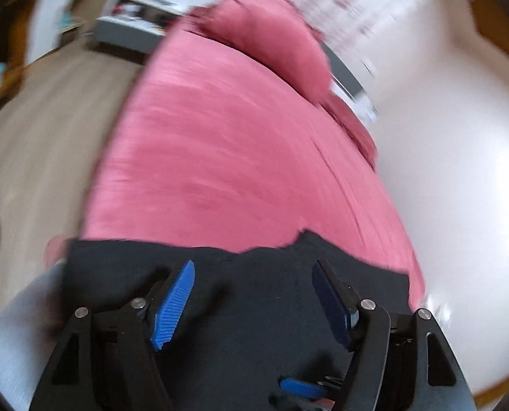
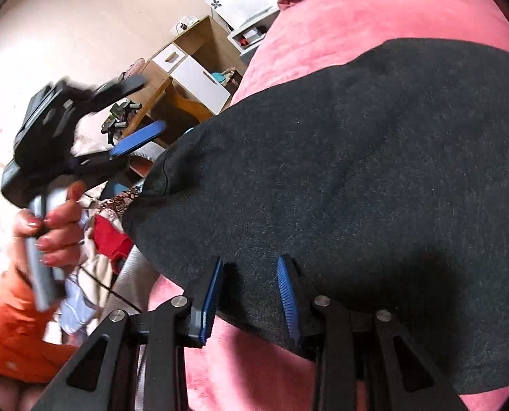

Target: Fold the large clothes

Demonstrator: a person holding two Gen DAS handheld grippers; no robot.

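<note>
A dark charcoal garment point(image 2: 357, 178) lies spread on a pink bed cover point(image 2: 374, 10). In the left wrist view it point(image 1: 247, 308) fills the near ground under my left gripper point(image 1: 254, 270), which is open and empty above it, with the pink cover point(image 1: 227, 144) beyond. My right gripper point(image 2: 251, 267) is open with its blue fingertips at the garment's near edge, holding nothing. The left gripper also shows in the right wrist view point(image 2: 134, 109), lifted off the bed's left side, jaws apart, held by a hand point(image 2: 55, 226).
A pink pillow point(image 1: 275, 37) lies at the head of the bed. A pile of mixed clothes point(image 2: 100, 239) sits beside the bed on the left. A wooden desk with white drawers point(image 2: 192, 68) stands beyond it. A white wall point(image 1: 459, 171) is right of the bed.
</note>
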